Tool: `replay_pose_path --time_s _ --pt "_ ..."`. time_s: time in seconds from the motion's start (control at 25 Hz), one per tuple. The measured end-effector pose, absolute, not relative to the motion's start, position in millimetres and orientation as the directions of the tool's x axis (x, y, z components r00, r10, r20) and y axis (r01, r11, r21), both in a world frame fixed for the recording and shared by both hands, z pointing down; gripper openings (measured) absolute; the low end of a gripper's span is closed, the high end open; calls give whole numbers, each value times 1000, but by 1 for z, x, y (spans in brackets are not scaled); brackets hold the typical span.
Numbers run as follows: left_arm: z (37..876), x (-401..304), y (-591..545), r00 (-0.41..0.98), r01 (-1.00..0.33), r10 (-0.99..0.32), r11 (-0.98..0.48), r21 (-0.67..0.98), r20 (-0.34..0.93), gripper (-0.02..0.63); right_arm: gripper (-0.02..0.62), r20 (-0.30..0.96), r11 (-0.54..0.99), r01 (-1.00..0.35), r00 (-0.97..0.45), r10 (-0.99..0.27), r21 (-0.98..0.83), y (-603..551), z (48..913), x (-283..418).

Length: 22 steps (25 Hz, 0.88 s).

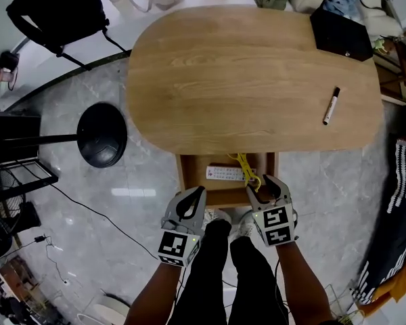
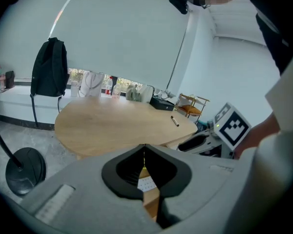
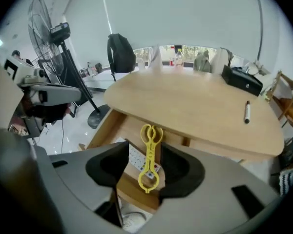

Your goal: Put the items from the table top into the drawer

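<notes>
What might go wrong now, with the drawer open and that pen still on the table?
The black-and-white marker pen lies loose on the oval wooden table; a clumsy grab by the right tool might send it rolling off. The yellow plastic tongs seem to rest partly on the white remote control in the open wooden drawer, so they might catch when it is pushed shut.

Oval light-brown table [image 1: 243,80]: wood, matt, visible grain
Yellow scissor-shaped tongs [image 3: 149,156]: smooth plastic
Grey marbled floor [image 1: 132,202]: polished stone, glossy
</notes>
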<state>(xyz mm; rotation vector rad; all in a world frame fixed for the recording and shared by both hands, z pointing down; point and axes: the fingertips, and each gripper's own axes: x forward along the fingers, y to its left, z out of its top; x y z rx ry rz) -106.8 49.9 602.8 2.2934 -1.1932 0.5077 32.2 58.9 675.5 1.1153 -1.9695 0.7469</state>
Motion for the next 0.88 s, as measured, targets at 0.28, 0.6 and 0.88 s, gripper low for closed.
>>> replay_pose_path --time_s 0.28,0.6,0.88 --pt "552 -87 11 599 -789 -645 -576 214 474 17 196 702 422 -903 -352 -620 -80 33 580 52" --pt "503 -23 -17 664 -725 -612 -668 168 430 17 179 628 289 -956 -252 -737 -45 -13 534 115" --pt "495 39 -13 684 -698 -582 -697 165 440 17 62 631 244 -970 -181 -755 14 -46 538 179"
